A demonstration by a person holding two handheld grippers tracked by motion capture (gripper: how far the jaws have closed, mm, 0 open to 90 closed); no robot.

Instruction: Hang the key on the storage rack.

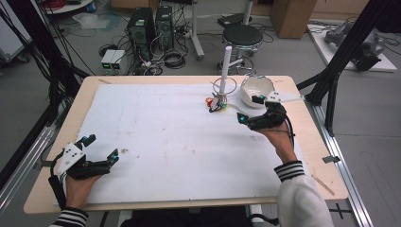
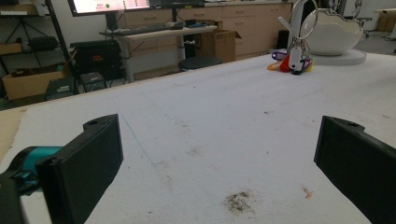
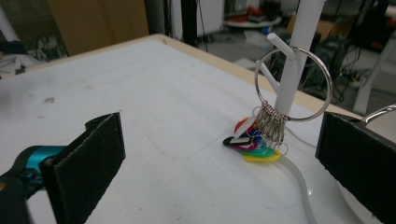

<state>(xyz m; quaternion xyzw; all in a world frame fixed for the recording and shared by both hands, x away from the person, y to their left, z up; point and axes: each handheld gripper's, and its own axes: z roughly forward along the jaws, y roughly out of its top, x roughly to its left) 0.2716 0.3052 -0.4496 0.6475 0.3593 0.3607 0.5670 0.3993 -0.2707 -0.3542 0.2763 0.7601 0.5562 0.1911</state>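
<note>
- Now, my right gripper [image 3: 219,154], jaws wide & empty, faces the key ring [image 3: 293,84] hung on the white peg stand [image 3: 299,51].
- Left gripper [image 1: 97,150] wide too, idle nr table edge.
- Prob best: pinch ring's lower arc, lift off peg w/o tipping stand.

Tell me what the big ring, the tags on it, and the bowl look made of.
Ring: thin polished metal, probably steel, going by its silvery glint.
Tags: flat, brightly coloured pieces, likely plastic.
Bowl: smooth, glossy white, perhaps ceramic or plastic; the look leaves it open.
</note>
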